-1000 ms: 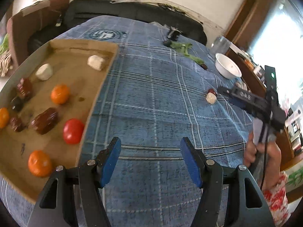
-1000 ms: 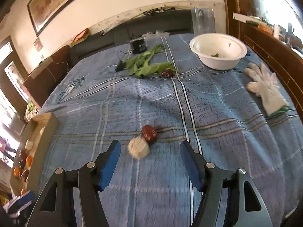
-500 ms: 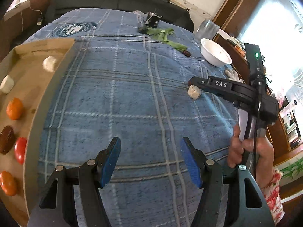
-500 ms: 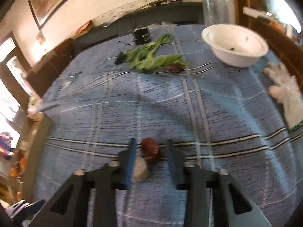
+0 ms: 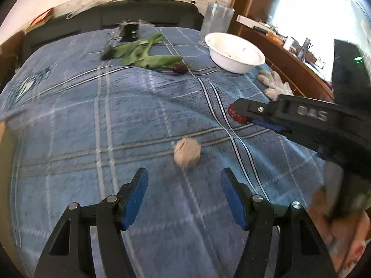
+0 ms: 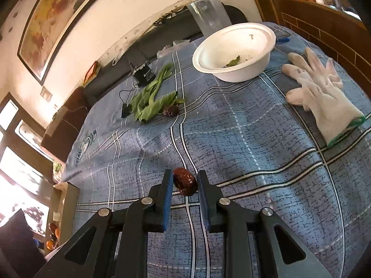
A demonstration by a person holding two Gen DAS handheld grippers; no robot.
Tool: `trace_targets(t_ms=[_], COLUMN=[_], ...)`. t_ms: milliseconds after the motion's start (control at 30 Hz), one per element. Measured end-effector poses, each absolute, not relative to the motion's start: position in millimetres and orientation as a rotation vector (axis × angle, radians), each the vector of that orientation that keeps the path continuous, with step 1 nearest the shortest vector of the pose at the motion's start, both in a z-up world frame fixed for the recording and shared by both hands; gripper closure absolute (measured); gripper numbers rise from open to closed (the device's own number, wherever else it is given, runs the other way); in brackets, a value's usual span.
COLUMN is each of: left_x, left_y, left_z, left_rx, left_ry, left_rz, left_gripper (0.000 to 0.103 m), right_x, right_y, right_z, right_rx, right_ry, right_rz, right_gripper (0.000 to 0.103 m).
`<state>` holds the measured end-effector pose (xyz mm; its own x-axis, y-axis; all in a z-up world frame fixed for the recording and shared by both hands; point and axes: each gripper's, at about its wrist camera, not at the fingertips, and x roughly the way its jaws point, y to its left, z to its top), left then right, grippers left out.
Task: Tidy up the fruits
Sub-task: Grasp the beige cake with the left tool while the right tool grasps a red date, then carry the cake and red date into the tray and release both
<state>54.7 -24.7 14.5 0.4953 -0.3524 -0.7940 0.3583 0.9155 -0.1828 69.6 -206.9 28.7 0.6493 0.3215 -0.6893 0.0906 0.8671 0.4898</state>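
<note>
My right gripper (image 6: 185, 180) is shut on a wrinkled dark red date (image 6: 184, 184) just above the blue checked cloth. In the left wrist view the same date (image 5: 236, 114) shows at the tip of the right gripper (image 5: 243, 115), which reaches in from the right. My left gripper (image 5: 184, 180) is open and empty, with a pale beige round fruit (image 5: 187, 152) lying on the cloth just ahead of its fingertips. Another dark date (image 6: 171, 110) lies by the green leaves (image 6: 150, 97). The wooden tray (image 6: 67, 199) with orange fruits sits at the far left.
A white bowl (image 6: 234, 51) holding leaf scraps stands at the back right, a clear glass container (image 6: 208, 14) behind it. A white work glove (image 6: 320, 95) lies at the right. A small black device with a cable (image 6: 143, 74) lies behind the leaves.
My right gripper closed on the dark red date and lifted it off beside the pale fruit. My left gripper swung right, away from the tray, and now faces the pale fruit.
</note>
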Motion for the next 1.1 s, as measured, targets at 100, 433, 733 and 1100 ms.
trace_targets(t_ms=[100, 433, 733, 1100], left_x=[62.8, 49.8, -6.2, -66.2], left_y=[-33.2, -17.4, 112.2, 293.9], left_z=[9.8, 21.6, 68.0, 61.2], left_rx=[0.035, 0.014, -0.183, -0.283], left_ry=[0.95, 0.936, 0.864, 0.864], left_rz=[-0.428, -0.414, -0.261, 0.129], left_gripper=[0.044, 0.078, 0.077, 0.077], right_x=[67.5, 64.6, 53.3, 35.1], right_y=[-202.7, -190.5, -161.9, -48.4], right_z=[30.4, 33.3, 41.5, 59.5], right_rx=[0.513, 0.511, 0.455, 0.38], right_ry=[0.864, 0.854, 0.823, 0.891], right_rz=[0.144, 0.202, 0.248, 0.442], right_gripper=[0.08, 0.08, 0.08, 0.079])
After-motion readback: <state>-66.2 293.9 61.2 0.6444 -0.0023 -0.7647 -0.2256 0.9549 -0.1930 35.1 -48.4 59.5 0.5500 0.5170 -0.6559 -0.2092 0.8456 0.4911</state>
